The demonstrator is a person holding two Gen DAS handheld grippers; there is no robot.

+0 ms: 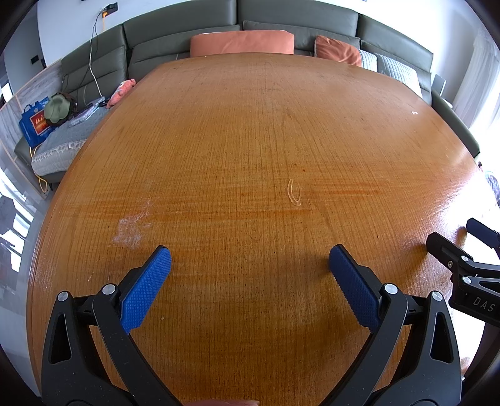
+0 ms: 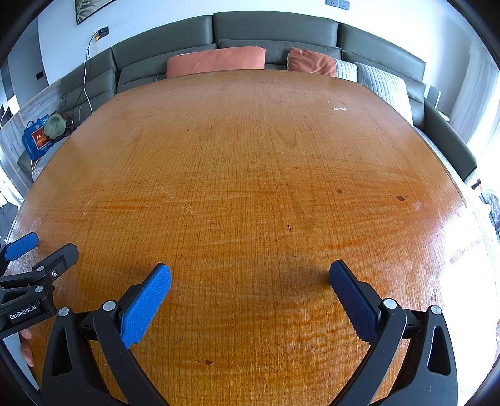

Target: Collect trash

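- The left gripper is hovering low over the near part of the wooden table, with its blue pads spread wide and nothing between them.
- The right gripper is hanging just beside it, also released and empty; each one is showing at the edge of the other's view.
- Only the bare table top is lying under both grippers, with a whitish smear near the left one, which looks like a stain and not a thing to pick.
- The only likely trash is a small white scrap lying far across the table, toward its far right edge, well apart from both grippers.
- In my judgement the right gripper is the better one for it: it should be travelling over with the jaws open, coming down so that the scrap lies between the pads, then closing flat against the wood, because the scrap seems thin and may be slipping.
- No bin or trash bag is showing; a blue bag is standing by the sofa far left, its contents hidden.
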